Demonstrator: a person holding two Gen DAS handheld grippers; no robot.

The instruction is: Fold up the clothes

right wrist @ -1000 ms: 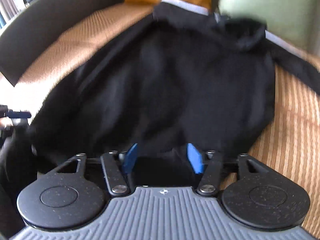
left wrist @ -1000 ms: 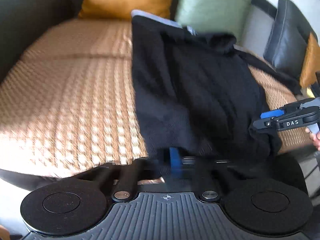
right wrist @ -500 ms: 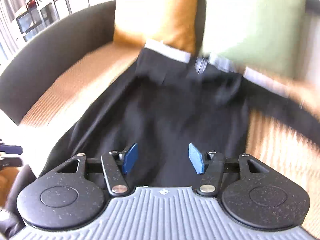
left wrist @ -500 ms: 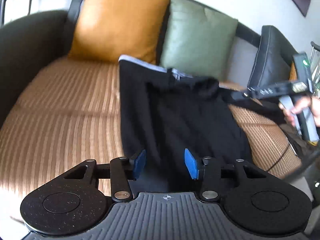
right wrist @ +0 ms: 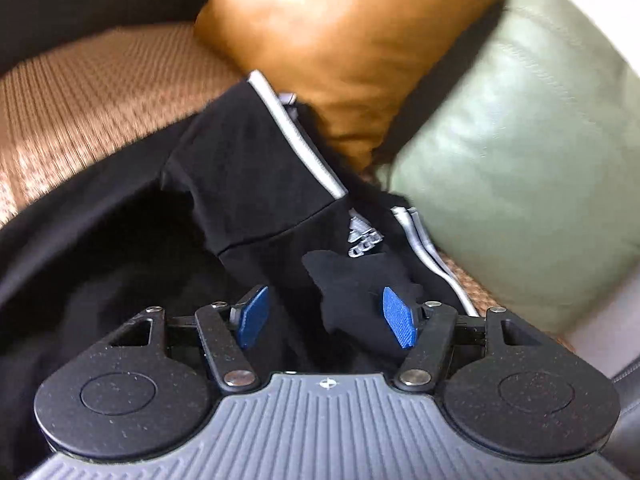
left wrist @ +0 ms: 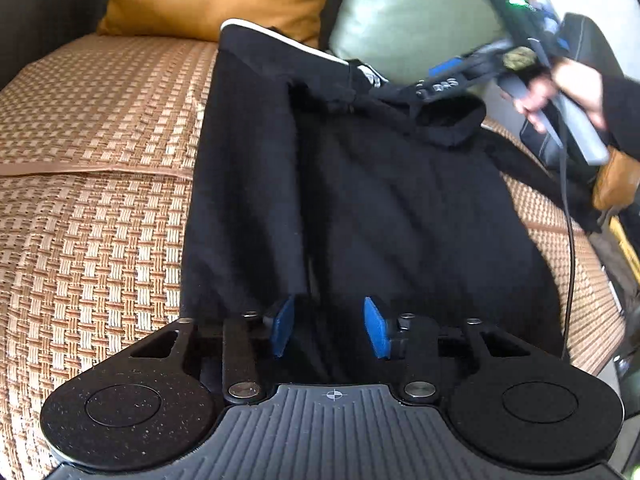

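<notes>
Left gripper [left wrist: 329, 326]: two blue rectangular pads [left wrist: 282, 330] on black link arms, pinned by silver screws [left wrist: 243, 391] to a grey ribbed body. A small crosshair mark [left wrist: 333, 395] sat at the middle of the body's front edge, and a black speckled disc [left wrist: 124, 405] with a raised inner circle flanked the body on either side.

Right gripper [right wrist: 326, 316]: identical in build, with ribbed blue pads [right wrist: 399, 322]. In the left wrist view it [left wrist: 442, 76] appeared blurred, with a grey handle [left wrist: 576, 128], a green light [left wrist: 516, 0] above the handle and a black cable [left wrist: 570, 240] hanging below it. The hand [left wrist: 560, 88] wore a dark sleeve [left wrist: 622, 108].
</notes>
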